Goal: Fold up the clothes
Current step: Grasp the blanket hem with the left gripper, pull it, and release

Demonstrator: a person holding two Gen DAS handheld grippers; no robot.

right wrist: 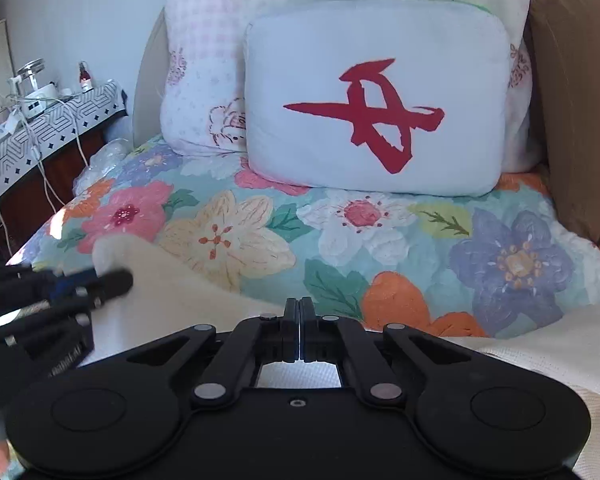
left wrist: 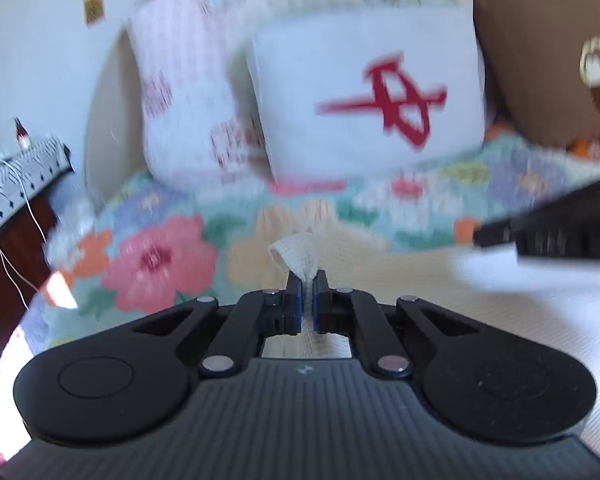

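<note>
Here, a cream waffle-knit garment, spread low across a floral quilt, directly under and in front of both grippers. Lying broadside to them, its long edge running left to right, not away toward the pillows. From the right wrist view, that edge slanting from up beside the left gripper's tips down to the right gripper's tips, then on to the right.

Left gripper: clamped on a small pinch of the knit, a rolled tuft of it poking up just past the blue pads. Blurred in both views, so probably in motion. Right gripper: fingers pressed together, only a thin pale sliver between them. Cannot tell whether cloth is caught in that sliver. Cream knit visible just beneath its tips.

Side by side, the two grippers, left one near the garment's left end and carrying the only certain hold. Likely hinge of any coming move: the held edge lying crosswise between the two tips, with bare quilt ahead and the body of the cloth below and behind. Fits either spreading the garment flat or drawing an edge over for a fold.

Farther ahead, well clear of the cloth: a white cushion with a red brushstroke mark, leaning on a pink-checked pillow.
</note>
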